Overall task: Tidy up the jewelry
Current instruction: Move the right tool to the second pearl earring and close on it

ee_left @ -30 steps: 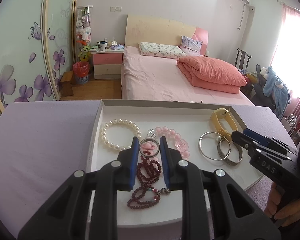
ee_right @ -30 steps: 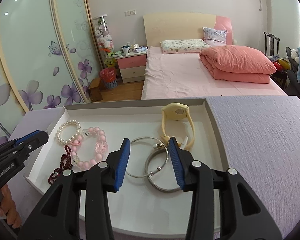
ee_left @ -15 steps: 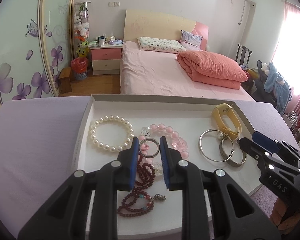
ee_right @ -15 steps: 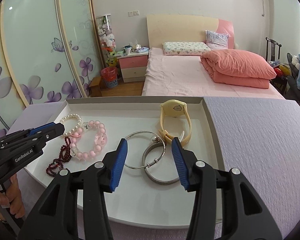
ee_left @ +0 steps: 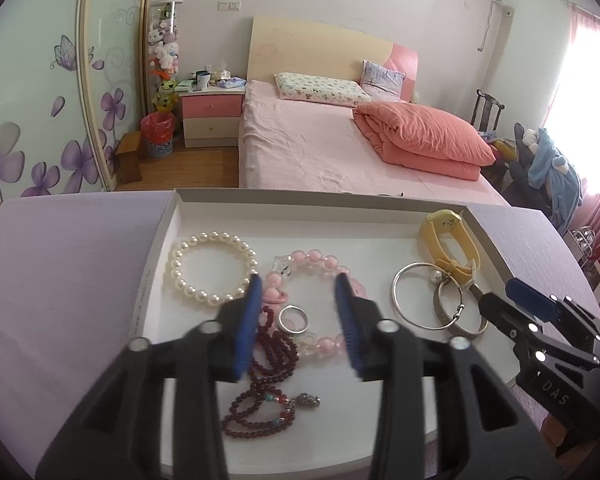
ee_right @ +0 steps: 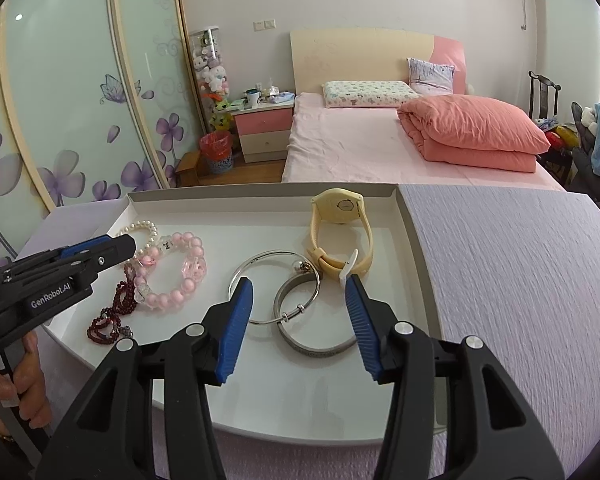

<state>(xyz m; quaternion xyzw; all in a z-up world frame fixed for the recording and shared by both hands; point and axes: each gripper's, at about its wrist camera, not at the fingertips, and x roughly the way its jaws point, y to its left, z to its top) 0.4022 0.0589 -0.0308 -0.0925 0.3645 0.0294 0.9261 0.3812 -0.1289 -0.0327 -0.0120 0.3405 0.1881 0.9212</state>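
Observation:
A white tray holds the jewelry: a pearl bracelet, a pink bead bracelet, a dark red bead strand, a small silver ring, two silver bangles and a yellow watch. My left gripper is open and empty, with the ring lying on the tray between its fingers. My right gripper is open and empty above the bangles, near the watch.
The tray lies on a round table with a lilac cloth. A pink bed, a nightstand and a flowered wardrobe stand beyond the table.
My left gripper has opened and let go of the silver ring, which now lies on the tray by the pink beads. My right gripper has stayed open and drawn back a little.

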